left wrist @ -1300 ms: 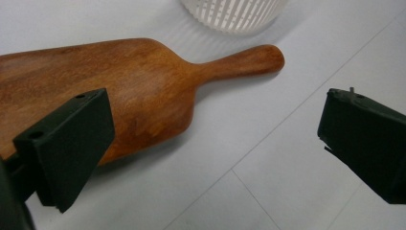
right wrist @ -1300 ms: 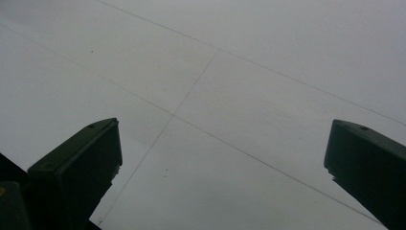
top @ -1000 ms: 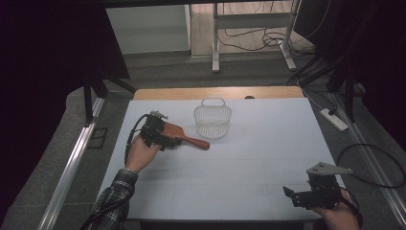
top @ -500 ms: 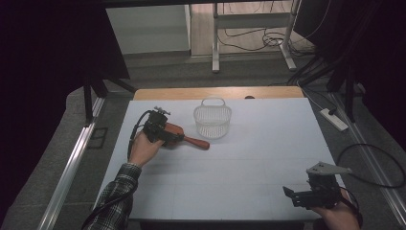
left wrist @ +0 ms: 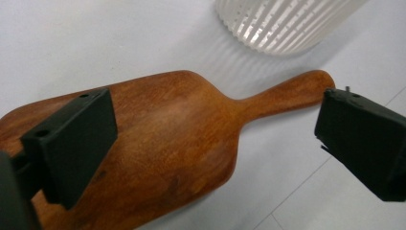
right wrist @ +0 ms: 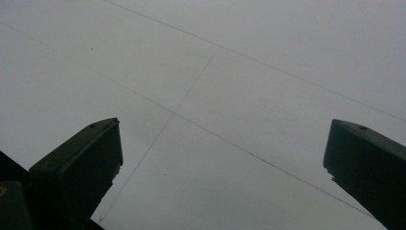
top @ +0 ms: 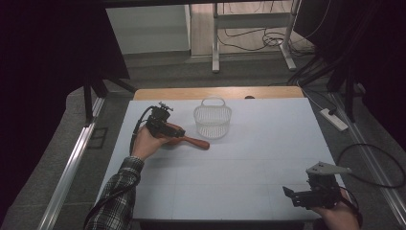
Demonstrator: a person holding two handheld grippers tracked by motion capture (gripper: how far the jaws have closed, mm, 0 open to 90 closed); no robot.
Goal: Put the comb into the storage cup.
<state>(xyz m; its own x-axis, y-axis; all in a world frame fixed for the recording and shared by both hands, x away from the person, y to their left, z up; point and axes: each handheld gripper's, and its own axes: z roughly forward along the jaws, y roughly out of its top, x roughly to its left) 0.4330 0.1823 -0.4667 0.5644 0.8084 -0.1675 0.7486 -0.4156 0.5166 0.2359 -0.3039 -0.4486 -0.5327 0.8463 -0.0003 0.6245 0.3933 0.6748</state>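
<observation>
A brown wooden paddle point(top: 194, 142) lies flat on the white table point(top: 268, 153), its handle pointing right, just in front of a white slatted basket point(top: 212, 120). My left gripper point(top: 173, 132) hovers over the paddle's wide blade, open. In the left gripper view the paddle point(left wrist: 167, 139) lies between and below the two spread jaws of the left gripper point(left wrist: 213, 115), and the basket point(left wrist: 282, 24) stands just beyond the handle. My right gripper point(top: 292, 194) rests open near the table's front right corner. In its own view the right gripper point(right wrist: 222, 129) has bare table between its jaws.
The basket has a small handle and looks empty. A wooden strip point(top: 215, 92) runs along the table's far edge. A metal rail point(top: 72, 163) runs beside the left edge, and a power strip point(top: 333, 120) with cables lies on the floor to the right.
My left hand and gripper have shifted slightly farther from me over the paddle. The paddle, the basket and the right gripper have stayed where they were.
</observation>
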